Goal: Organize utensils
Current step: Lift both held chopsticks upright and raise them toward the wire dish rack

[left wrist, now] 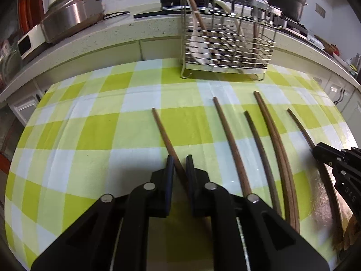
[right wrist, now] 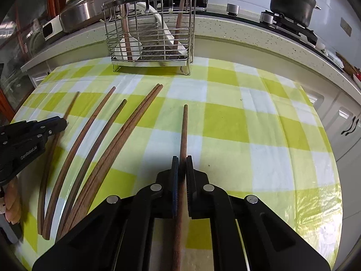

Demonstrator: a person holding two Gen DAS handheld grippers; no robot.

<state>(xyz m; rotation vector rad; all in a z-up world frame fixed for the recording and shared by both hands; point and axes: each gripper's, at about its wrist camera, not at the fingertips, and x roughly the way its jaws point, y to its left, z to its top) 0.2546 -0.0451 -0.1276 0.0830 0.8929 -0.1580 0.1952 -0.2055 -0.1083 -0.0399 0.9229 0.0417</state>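
We had the left gripper [left wrist: 179,158] with its jaws clamped on the leftmost brown wooden chopstick [left wrist: 163,131], which lay on the green-and-white checked surface [left wrist: 97,135] towards its near edge. The right gripper [right wrist: 182,158] had its jaws clamped on the rightmost brown wooden chopstick [right wrist: 184,126], also flat on the cloth.

We judged the task partly done: the silver wire utensil rack [right wrist: 149,36] at the far edge of the surface already held a couple of long wooden handles [right wrist: 180,18] and a white spoon [right wrist: 158,20]. Between our two gripped sticks four more waited: a brown chopstick [left wrist: 230,140], a darker chopstick [left wrist: 259,144], and a pair of touching chopsticks [left wrist: 273,135]. So six were left to move, two of them in our grasp but not yet lifted.

Beyond the surface ran a speckled counter [left wrist: 126,33] with a steel cooker [left wrist: 74,15] and a black pot [right wrist: 293,2] on a stove. The cloth between sticks and rack was bare; the rack's top rail and the handles leaning inside looked like the only obstacles.
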